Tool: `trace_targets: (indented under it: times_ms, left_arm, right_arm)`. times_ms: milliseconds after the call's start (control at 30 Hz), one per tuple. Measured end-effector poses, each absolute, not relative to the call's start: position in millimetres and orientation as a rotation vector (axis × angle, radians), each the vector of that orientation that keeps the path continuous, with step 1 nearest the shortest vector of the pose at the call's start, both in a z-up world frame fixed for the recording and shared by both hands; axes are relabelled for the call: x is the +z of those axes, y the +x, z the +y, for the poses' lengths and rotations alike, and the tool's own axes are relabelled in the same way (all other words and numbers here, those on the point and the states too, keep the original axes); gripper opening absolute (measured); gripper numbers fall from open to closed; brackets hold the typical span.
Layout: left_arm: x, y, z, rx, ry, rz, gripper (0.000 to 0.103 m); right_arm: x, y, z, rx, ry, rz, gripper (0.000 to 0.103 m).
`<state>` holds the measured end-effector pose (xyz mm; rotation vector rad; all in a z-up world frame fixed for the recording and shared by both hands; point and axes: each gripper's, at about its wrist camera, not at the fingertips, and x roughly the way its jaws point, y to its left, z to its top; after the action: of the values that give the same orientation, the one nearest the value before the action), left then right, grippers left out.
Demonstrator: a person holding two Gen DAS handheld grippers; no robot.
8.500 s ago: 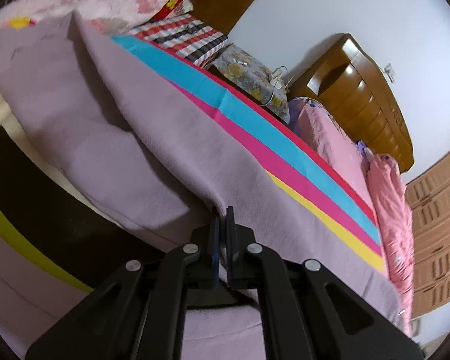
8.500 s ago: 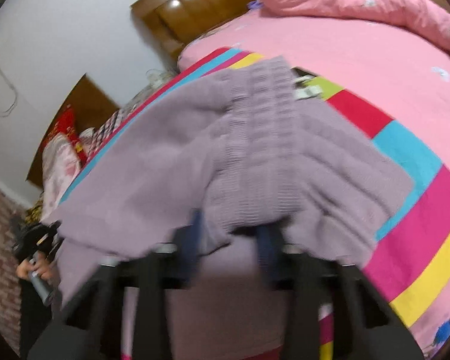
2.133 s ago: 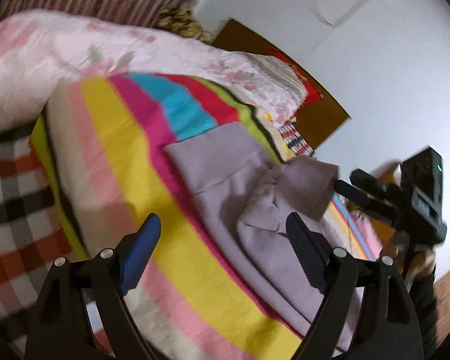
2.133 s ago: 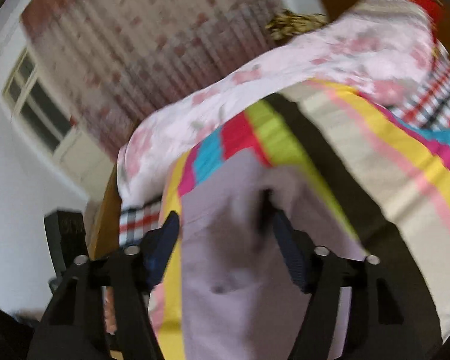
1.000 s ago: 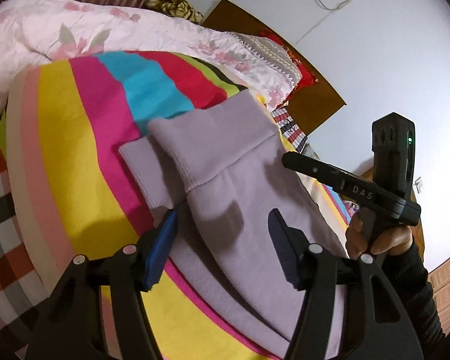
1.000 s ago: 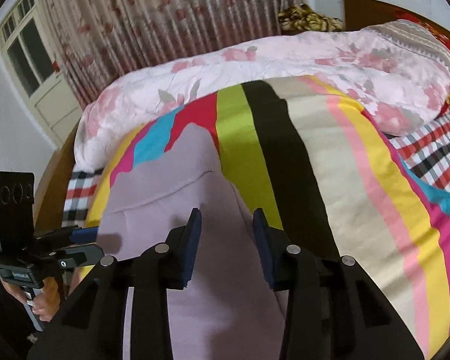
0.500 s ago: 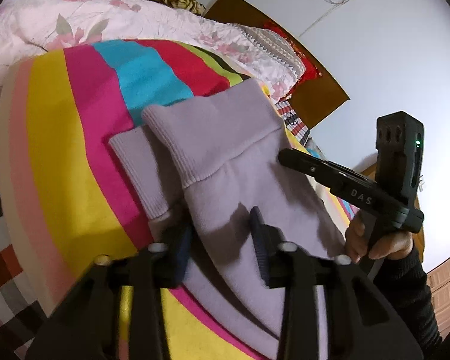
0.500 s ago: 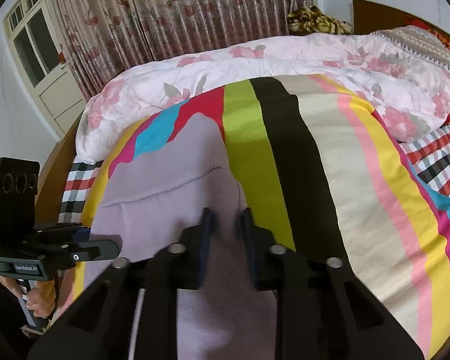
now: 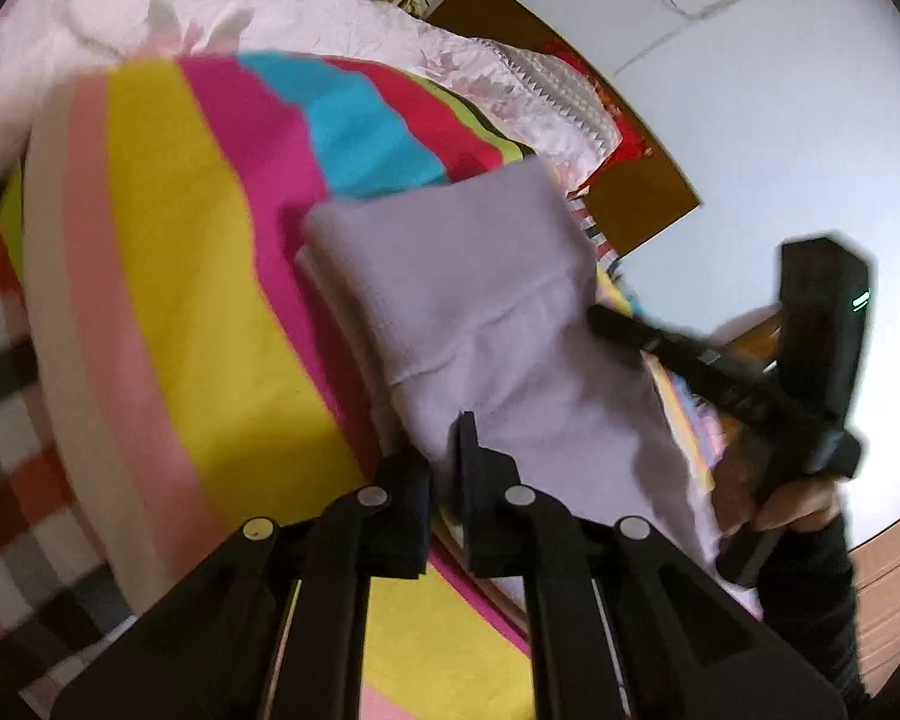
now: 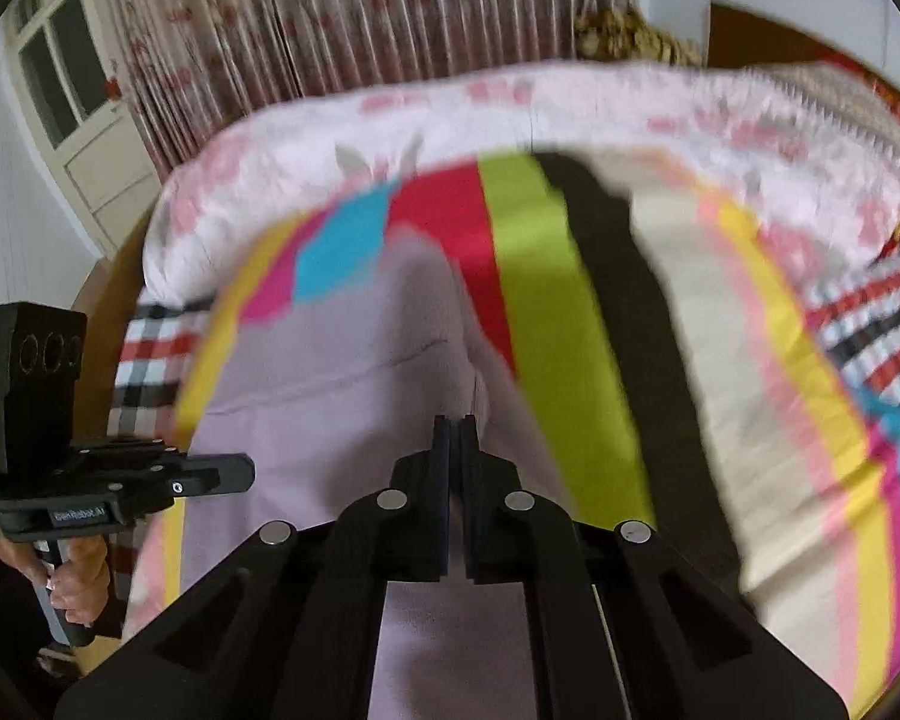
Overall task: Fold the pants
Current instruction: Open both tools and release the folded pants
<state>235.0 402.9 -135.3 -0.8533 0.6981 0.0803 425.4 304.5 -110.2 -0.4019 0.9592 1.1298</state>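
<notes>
Two grippers are clamped on the lilac pants (image 9: 498, 324) — one on each side edge. The left gripper (image 9: 447, 444) has its jaws nearly closed, pinching the near left edge of the fabric. The right gripper (image 10: 456, 438) is fully closed on the right edge. The pants lie lengthwise on the striped blanket (image 9: 168, 228), cuffs at the far end, near the floral quilt (image 10: 570, 114).

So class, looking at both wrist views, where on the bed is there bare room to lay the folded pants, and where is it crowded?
Free: the yellow and pink stripes of the striped blanket left of the lilac pants, and the green, black and cream stripes on the pants' other side. Crowded: the floral quilt piled beyond, and the pants themselves, pinched by the left gripper and right gripper.
</notes>
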Motion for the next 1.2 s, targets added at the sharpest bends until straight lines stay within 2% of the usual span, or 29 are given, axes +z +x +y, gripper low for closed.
trace_targets:
  times_ms: [67,100,133,167,200,233,267,300,400,533,600,700,867,1100,1200]
  left_arm:
    - [-133,234,403,0.077,-0.85,0.69,0.008]
    - [-133,234,403,0.075,-0.854,0.68,0.011]
    - [-133,233,403,0.074,-0.86,0.674,0.012]
    - [-133,233,404,0.067,-0.876,0.671,0.017]
    - [-132,231,404,0.055,-0.89,0.668,0.031]
    - [-128,227,404,0.047,-0.898,0.654,0.044]
    - [-122,221,404,0.055,-0.897,0.626,0.062]
    - [-115,214,403,0.08,-0.88,0.603,0.068]
    - [-95,203,389,0.102,-0.804,0.584,0.067]
    - [-74,193,341,-0.009,-0.634,0.614,0.066]
    - [-69,191,304,-0.101,-0.506,0.651,0.061]
    - [-72,190,272,-0.183,-0.408,0.679,0.061]
    - [-99,209,259,-0.215,-0.437,0.774,0.06]
    - [-106,220,279,-0.261,-0.585,0.794,0.061]
    - [-107,222,287,-0.265,-0.625,0.81,0.061]
  right_arm:
    - [-109,429,296,1.132,-0.34,0.963,0.008]
    - [-104,430,290,1.116,-0.325,0.957,0.016]
    - [-99,430,283,1.093,-0.315,0.951,0.028]
    - [-90,428,270,1.063,-0.293,0.942,0.033]
    - [-82,423,259,1.053,-0.274,0.928,0.041]
    - [-73,415,244,1.049,-0.261,0.904,0.043]
    - [-63,398,222,1.043,-0.268,0.869,0.043]
    - [-59,384,207,1.031,-0.281,0.853,0.043]
    - [-58,329,146,1.022,-0.316,0.82,0.041]
    - [-81,247,88,1.021,-0.372,0.864,0.029]
    - [-92,217,77,1.009,-0.435,0.866,0.024]
    - [-102,201,68,0.959,-0.458,0.863,0.024]
    - [-112,209,67,0.913,-0.43,0.847,0.024]
    - [-116,212,65,0.899,-0.466,0.818,0.014]
    - [-118,206,70,0.88,-0.526,0.784,0.014]
